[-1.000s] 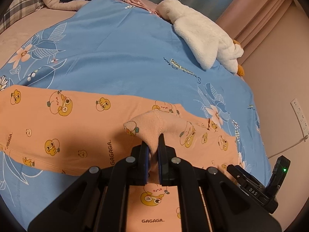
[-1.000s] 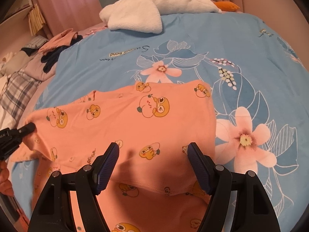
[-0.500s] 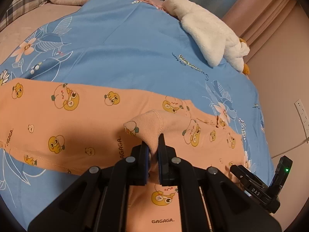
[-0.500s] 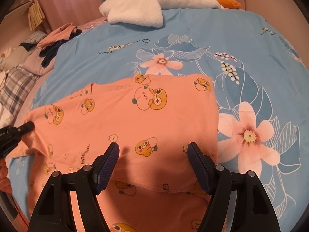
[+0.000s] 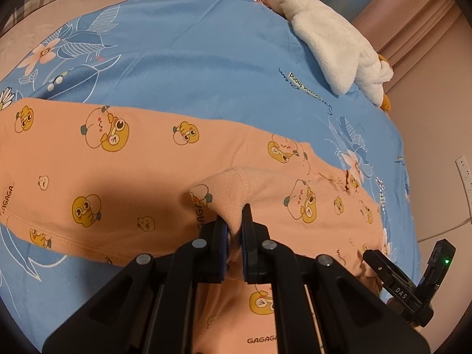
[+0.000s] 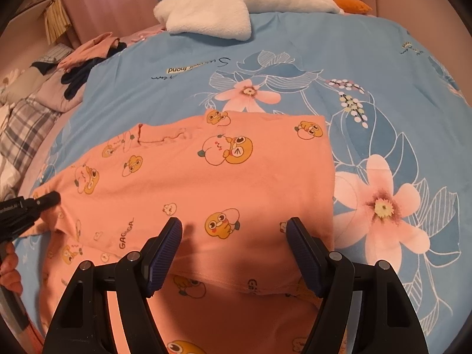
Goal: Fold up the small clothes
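A small orange garment (image 5: 124,177) printed with cartoon figures lies spread on a blue floral bed cover (image 5: 191,59). My left gripper (image 5: 233,230) is shut on a raised fold of the garment's edge, holding it just above the cloth. In the right wrist view the garment (image 6: 206,183) lies partly folded, one layer over another. My right gripper (image 6: 234,244) is open and empty, hovering low over the garment's near part. The left gripper's tip (image 6: 44,200) shows at the garment's left edge.
A white plush toy (image 5: 333,47) lies at the far side of the bed (image 6: 236,3). A pile of clothes and plaid fabric (image 6: 44,88) sits far left. A wall with a socket (image 5: 464,174) is at the right.
The left gripper, still holding the fold, has moved forward over the garment. The right gripper stayed open and shifted slightly forward.
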A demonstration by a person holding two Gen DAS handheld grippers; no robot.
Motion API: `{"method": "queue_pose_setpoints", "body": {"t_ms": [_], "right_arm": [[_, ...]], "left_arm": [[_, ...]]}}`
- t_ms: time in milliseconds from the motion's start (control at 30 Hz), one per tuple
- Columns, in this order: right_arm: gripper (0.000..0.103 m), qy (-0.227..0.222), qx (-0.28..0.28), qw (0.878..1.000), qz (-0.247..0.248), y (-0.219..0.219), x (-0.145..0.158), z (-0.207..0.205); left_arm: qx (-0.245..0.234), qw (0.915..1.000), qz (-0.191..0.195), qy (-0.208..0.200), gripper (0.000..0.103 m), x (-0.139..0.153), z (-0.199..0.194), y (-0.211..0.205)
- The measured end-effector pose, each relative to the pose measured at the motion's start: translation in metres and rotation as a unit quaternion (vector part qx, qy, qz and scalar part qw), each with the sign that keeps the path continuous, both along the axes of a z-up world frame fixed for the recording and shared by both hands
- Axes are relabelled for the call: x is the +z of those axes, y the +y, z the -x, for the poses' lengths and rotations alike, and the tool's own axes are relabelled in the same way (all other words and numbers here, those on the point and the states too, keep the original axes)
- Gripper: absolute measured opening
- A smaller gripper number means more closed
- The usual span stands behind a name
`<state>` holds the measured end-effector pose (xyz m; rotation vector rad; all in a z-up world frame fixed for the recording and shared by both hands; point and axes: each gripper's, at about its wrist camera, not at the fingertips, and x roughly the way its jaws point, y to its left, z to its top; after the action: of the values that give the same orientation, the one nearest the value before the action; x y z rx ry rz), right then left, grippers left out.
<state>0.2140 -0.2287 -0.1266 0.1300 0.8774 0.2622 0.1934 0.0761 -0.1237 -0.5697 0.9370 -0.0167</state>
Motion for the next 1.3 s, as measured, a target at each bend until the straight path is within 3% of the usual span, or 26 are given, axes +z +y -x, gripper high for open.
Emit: {"method": "queue_pose_setpoints", "body": {"t_ms": [367,967,1300], "right_arm": [[0.074,0.0,-0.003,1.0,0.007,0.002,-0.002,-0.001],[0.074,0.004,-0.002,1.0,0.008,0.003,-0.003,0.0],[0.074,0.004,-0.001,1.0,0.01,0.004,-0.005,0.0]], "left_arm": [[-0.004,0.9999,-0.004,0.016,0.008,-0.01,-0.003,0.001],[0.001,0.9995,0.021,0.024,0.013,-0.026,-0.003,0.006],[-0.005,0.9994,0.03,0.014,0.014,-0.031,0.0,0.009]]}}
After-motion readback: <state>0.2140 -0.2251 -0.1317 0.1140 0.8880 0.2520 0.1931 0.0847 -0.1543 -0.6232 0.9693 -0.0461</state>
